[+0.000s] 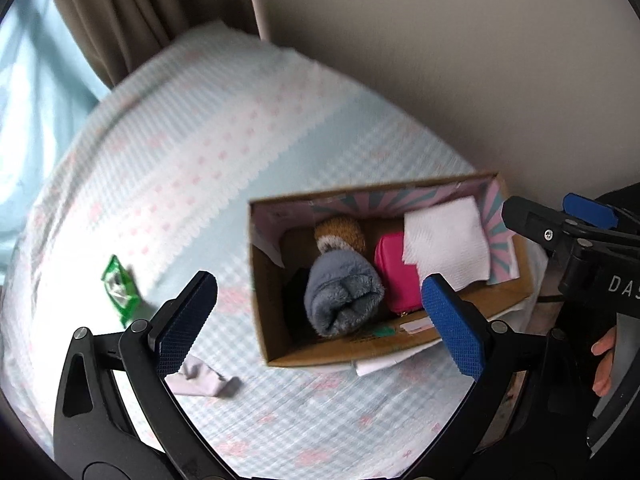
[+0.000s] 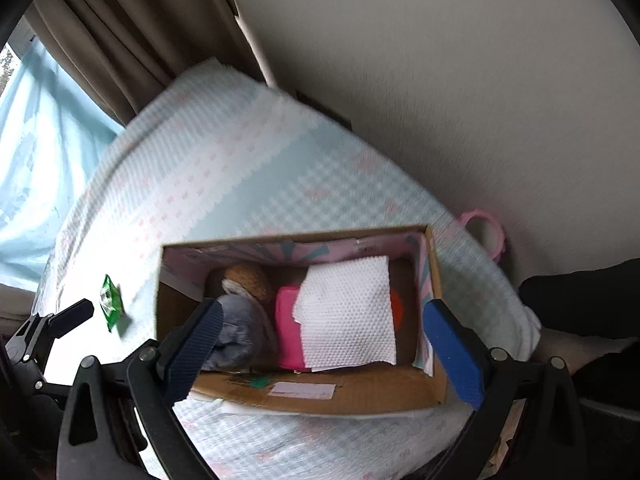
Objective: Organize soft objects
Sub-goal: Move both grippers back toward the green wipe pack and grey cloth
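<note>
Both the left hand-held gripper point(image 1: 320, 320) and right hand-held gripper point(image 2: 324, 348) are wide open and empty above the cardboard box point(image 2: 320, 394), where a white napkin point(image 2: 346, 312) lies.

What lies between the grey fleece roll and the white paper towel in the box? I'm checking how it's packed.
A pink pouch sits between the grey fleece roll and the white paper towel, which partly covers it; the right wrist view shows this best.

from my feed the bedspread point(image 1: 192, 128) is smeared by motion blur, and i can't read the print on the green packet point(image 1: 120, 286). the white paper towel point(image 2: 346, 314) hides most of the pink pouch point(image 2: 289, 322) and nearly all of something orange point(image 2: 397, 307) in the cardboard box point(image 2: 320, 394).
</note>
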### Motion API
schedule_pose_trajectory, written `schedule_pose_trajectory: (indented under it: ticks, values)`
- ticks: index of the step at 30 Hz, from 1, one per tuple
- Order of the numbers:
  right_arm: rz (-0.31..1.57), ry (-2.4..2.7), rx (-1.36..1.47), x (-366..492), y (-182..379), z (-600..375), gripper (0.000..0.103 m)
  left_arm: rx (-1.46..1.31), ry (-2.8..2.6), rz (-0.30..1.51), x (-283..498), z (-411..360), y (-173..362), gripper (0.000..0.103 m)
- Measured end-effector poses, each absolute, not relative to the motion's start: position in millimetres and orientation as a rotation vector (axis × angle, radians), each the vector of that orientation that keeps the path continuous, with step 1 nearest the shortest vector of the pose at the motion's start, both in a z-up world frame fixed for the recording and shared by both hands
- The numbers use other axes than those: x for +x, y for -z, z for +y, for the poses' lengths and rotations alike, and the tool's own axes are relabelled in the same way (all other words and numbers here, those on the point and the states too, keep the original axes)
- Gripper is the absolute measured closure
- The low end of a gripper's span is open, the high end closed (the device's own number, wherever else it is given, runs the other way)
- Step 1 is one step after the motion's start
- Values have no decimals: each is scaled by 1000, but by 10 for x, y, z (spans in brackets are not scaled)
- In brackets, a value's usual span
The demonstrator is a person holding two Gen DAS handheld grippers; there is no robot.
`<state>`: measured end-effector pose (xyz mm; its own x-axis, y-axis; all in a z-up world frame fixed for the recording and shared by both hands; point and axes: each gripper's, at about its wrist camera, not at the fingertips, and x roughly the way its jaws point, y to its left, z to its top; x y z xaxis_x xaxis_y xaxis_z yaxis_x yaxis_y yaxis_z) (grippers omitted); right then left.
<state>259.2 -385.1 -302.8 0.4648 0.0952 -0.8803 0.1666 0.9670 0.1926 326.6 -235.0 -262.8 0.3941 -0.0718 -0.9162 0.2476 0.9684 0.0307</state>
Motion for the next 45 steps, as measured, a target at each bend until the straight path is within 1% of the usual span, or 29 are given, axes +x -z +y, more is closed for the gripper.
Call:
schedule_pose_trajectory:
  ticks: [8,13,20,32,41,45]
  values:
    - [955,100,190,2145,2220,-3463,4,98,203,1002,2847,-1875,1813,1]
    - [884,133,168,1794,1851,-3199,4,73,198,922,2490,-1495,1412,1]
    - [820,165,133,1325,1547,-2733,4,52,173,865,2052,-948,1142,1]
    - [767,146,138,923,1588,-1920,4,25,116,838,1629,121,1101,1]
    - [767,142,182,895,2017,-1312,4,29,100,861,1667,944,1525,1]
    - [806,98,223,988,2379,-1041,4,25,108,890,1786,1251,1794,1]
